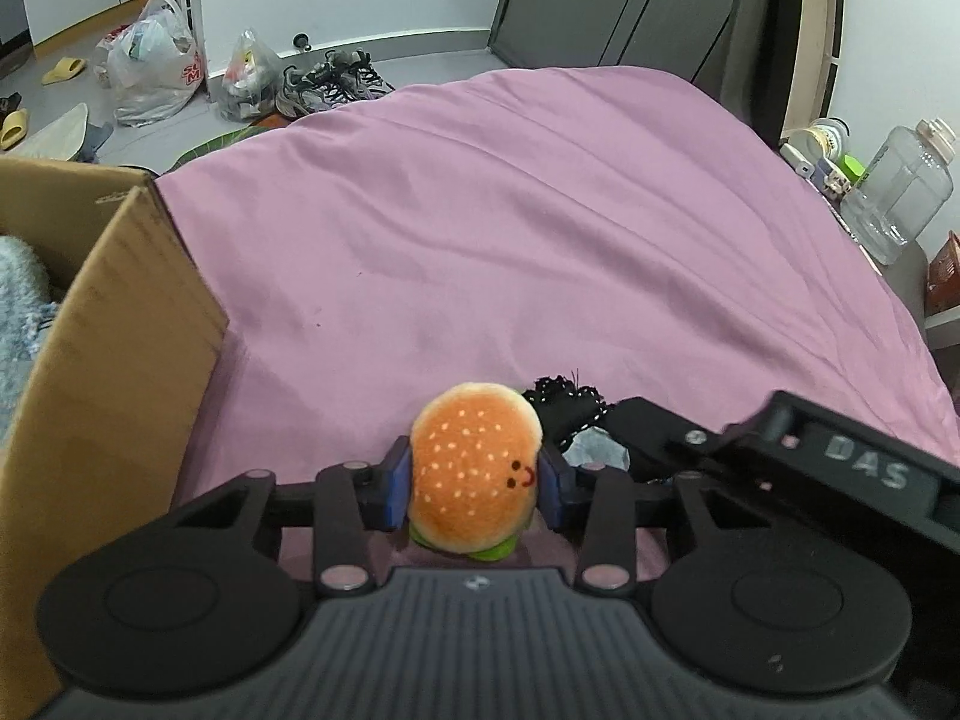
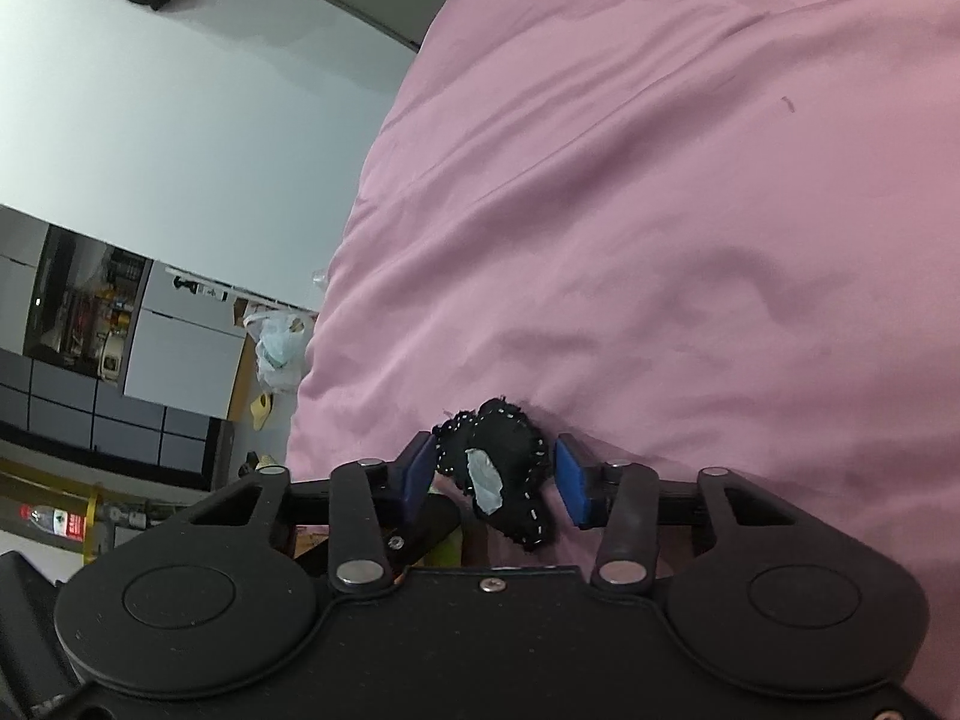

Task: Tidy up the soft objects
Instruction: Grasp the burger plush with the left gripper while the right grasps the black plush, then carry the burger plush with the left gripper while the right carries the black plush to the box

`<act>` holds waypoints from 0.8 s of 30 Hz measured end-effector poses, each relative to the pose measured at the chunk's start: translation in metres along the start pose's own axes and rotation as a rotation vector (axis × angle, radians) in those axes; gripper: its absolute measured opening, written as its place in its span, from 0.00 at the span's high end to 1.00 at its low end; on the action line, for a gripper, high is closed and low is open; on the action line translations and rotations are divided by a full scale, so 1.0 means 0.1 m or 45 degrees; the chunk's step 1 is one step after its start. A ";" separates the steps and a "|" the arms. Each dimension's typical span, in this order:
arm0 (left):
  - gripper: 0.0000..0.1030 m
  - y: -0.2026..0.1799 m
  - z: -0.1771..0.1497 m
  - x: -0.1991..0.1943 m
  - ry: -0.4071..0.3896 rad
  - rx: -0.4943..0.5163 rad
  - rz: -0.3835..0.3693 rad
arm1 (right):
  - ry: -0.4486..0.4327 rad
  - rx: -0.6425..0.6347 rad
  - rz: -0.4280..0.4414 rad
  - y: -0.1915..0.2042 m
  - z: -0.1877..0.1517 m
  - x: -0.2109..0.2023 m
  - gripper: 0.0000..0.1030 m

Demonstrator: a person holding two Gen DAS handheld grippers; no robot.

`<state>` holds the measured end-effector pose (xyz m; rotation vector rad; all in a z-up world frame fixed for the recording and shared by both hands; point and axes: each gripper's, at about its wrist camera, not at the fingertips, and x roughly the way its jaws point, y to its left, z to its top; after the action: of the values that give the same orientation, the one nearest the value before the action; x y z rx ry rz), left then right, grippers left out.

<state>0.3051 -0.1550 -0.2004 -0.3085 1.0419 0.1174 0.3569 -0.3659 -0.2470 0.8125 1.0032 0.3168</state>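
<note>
Each matte black plastic left gripper [image 1: 477, 483] and right gripper [image 2: 495, 477] is built from linkage bars pinned with silver rivets. Blue rectangular fingers [image 1: 397, 489] are fitted at the tips. "DAS" is moulded in raised grey letters on the right gripper's housing, seen from the left wrist.

The burger toy [image 1: 474, 468] looks like soft, fuzzy plush. Right next to the burger toy, the black thing [image 2: 504, 468] looks like knitted cloth with a pale fabric tag. Under the burger toy, the pink bed cover [image 1: 510, 228] is smooth, wrinkled cloth. Left of the burger toy, the box [image 1: 114, 348] is plain matt cardboard. Both grippers are matt black plastic with shiny metal pins.
</note>
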 end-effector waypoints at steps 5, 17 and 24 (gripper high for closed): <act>0.61 0.05 0.00 -0.13 -0.010 -0.007 -0.005 | 0.003 -0.027 -0.015 -0.02 -0.02 -0.04 0.64; 0.61 0.25 -0.02 -0.85 -0.101 -0.012 -0.054 | -0.015 -0.113 -0.094 0.17 -0.17 -0.21 0.85; 0.61 0.58 0.00 -1.26 -0.159 -0.049 -0.064 | -0.090 -0.165 -0.111 0.36 -0.32 -0.50 0.85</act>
<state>0.2277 -0.0933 -0.1031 -0.3577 0.9080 0.1107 0.3075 -0.3564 -0.1987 0.6564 0.9390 0.2739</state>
